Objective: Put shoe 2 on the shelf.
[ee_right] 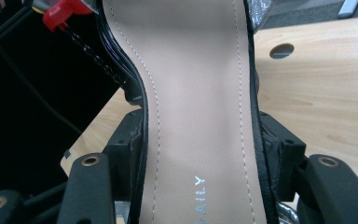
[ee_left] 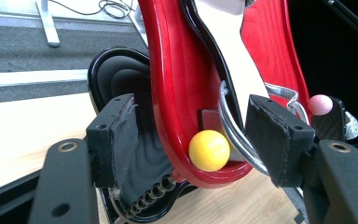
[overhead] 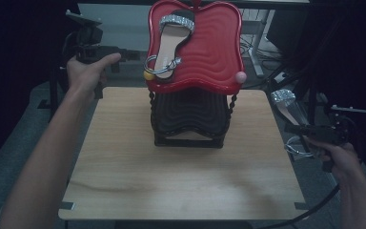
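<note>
- Clamped across a beige-soled sandal (ee_right: pixel 196 116), right gripper (overhead: pixel 298 128) holds it beside the table (overhead: pixel 181 176).
- Left gripper (ee_left: pixel 191 135), jaws wide, straddles the red tray (ee_left: pixel 177 84) rim, gripping nothing.

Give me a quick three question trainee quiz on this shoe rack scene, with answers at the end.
1. True or false: the right tool is clamped on a sandal.
2. On which shelf does the other sandal lie: A red top shelf, B black lower shelf, C the table?
3. What colour is the ball between the left tool's open jaws?

Key: 1 true; 2 A; 3 yellow.
</note>
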Action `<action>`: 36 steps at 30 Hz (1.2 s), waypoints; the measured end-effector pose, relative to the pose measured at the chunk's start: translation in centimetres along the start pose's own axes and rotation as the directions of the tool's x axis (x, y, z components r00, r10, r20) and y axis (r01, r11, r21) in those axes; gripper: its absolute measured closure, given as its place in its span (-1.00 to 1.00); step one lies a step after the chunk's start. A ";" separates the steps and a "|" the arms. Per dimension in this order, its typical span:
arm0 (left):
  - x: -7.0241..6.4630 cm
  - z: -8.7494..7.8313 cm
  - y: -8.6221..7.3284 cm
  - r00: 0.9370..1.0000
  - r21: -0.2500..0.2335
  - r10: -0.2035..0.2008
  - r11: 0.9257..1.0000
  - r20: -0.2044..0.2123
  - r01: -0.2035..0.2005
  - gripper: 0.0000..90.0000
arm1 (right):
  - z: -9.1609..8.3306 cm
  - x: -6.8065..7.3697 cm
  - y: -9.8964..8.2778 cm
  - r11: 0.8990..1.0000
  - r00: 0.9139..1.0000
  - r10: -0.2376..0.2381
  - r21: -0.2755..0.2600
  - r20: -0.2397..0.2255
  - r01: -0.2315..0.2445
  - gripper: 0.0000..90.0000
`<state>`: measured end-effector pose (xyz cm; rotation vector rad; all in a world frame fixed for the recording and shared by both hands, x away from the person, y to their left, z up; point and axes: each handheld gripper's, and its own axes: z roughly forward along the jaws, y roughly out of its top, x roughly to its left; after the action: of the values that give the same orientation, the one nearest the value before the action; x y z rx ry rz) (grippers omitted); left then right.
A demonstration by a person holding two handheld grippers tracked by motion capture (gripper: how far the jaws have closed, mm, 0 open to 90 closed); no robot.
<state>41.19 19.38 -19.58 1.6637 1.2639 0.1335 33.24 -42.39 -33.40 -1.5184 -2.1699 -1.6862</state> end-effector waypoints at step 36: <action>-0.1 0.5 0.1 1.000 -0.001 0.003 1.000 0.013 -0.003 -0.23 | 5.0 11.0 15.9 0.993 0.993 -0.108 -0.060 -0.043 0.105 -0.06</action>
<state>41.49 19.02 -19.67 1.6630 1.2512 0.1245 40.66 -32.06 -18.00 -1.3835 -2.2355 -1.8111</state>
